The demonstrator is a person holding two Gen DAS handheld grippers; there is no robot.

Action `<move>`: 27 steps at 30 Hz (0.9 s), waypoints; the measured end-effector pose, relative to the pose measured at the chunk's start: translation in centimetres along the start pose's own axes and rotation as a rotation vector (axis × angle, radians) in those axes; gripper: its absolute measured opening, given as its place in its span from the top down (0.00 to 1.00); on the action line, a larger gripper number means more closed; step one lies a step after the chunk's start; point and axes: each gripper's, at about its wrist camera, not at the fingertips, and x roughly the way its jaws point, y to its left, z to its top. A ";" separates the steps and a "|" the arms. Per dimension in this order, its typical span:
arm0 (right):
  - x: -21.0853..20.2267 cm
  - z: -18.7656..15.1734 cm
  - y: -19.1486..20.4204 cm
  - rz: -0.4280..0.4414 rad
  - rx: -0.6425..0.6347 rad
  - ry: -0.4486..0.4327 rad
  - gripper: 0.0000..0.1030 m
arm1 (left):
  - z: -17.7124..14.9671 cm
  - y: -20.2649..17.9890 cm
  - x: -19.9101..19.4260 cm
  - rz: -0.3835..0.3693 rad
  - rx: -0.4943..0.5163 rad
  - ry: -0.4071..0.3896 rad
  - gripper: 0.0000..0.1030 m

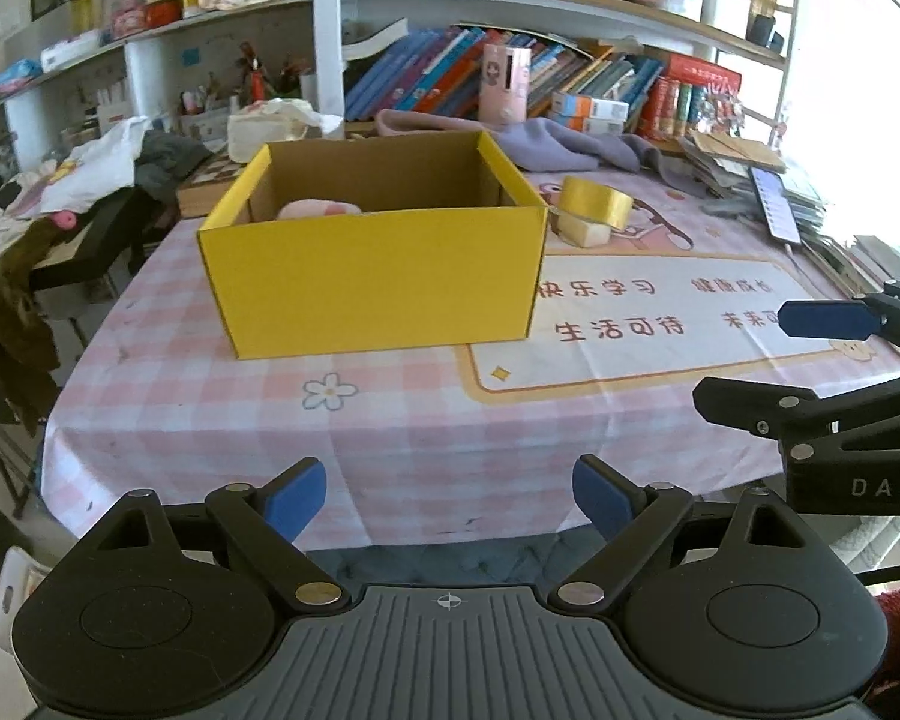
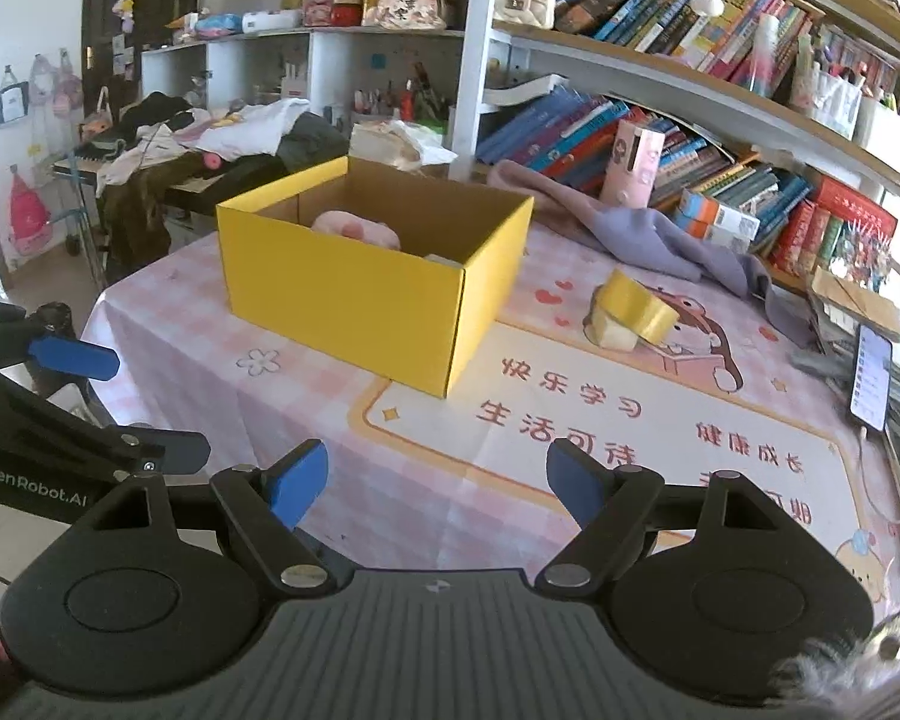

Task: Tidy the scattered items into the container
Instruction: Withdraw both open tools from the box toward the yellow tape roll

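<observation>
Centrally on a table covered with a pink checked cloth (image 1: 210,396) sits an open yellow cardboard box (image 1: 378,276), the container for this tidying task. Inside it, a pink soft item (image 2: 357,227) already rests against the far side, with something pale beside it that is too hidden to identify. Two items remain outside, just to the right of the box: a roll of yellow tape (image 2: 636,303) leaning on a small cream-coloured block (image 2: 613,331), the two touching. Both lie on a printed mat (image 2: 630,456) with a cartoon figure and Chinese characters. The left gripper (image 1: 449,501) hovers at the near table edge, facing the box, its blue-padded fingers spread wide and holding nothing. The right gripper (image 2: 437,483) hangs above the mat nearer the tape, likewise spread apart and empty. Judging from this, the work sits between pickups, partly done. The next move likely calls for the right gripper to reach forward and rightward, close around the tilted tape roll without knocking the block away, then lift it over the box wall. Cluttered bookshelves (image 2: 690,78) fill the background.
</observation>
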 end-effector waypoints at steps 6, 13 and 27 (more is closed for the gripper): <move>-0.1 -0.3 -0.5 -0.021 0.007 0.017 0.22 | 0.6 -0.8 0.5 -0.029 0.023 0.006 0.11; -0.4 -0.8 -2.0 -0.075 0.037 0.040 0.21 | 1.3 -2.5 1.8 -0.095 0.071 0.014 0.11; -0.2 -1.4 -5.4 -0.172 0.086 0.073 0.21 | 3.0 -5.4 4.7 -0.197 0.130 0.034 0.10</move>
